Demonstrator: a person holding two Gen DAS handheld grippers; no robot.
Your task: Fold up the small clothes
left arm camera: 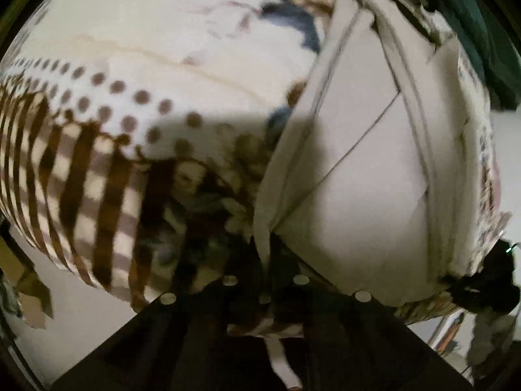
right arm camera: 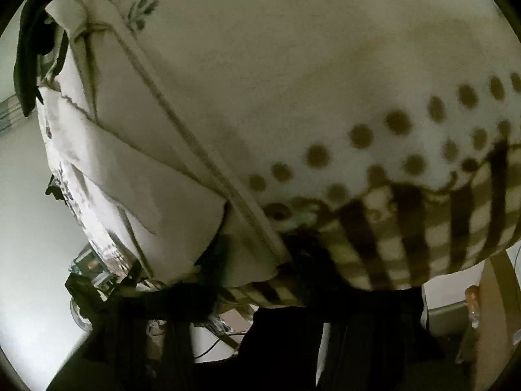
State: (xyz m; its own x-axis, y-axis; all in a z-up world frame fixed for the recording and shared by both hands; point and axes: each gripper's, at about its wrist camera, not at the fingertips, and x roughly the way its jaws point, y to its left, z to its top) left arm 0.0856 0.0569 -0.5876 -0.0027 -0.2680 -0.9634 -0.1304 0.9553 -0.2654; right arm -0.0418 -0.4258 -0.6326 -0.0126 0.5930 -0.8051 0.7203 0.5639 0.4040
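A small pale grey garment (left arm camera: 364, 169) with seams lies flat on a patterned bedspread (left arm camera: 146, 49) of white, brown dots and brown checks. My left gripper (left arm camera: 265, 306) is shut on the garment's near hem, with cloth pinched between its dark fingers. In the right wrist view the same garment (right arm camera: 136, 169) lies at the left on the bedspread (right arm camera: 309, 65). My right gripper (right arm camera: 286, 260) sits at the garment's near edge, where cloth runs into its dark fingers; they look shut on it, though shadow hides the pinch.
A dark green cloth (left arm camera: 482, 22) lies past the far end of the garment. The bed's edge drops to a pale floor (right arm camera: 29, 228) at the left. Small clutter and cables (right arm camera: 94, 270) sit by the bed's near corner. A brown board (right arm camera: 498, 309) stands at the right.
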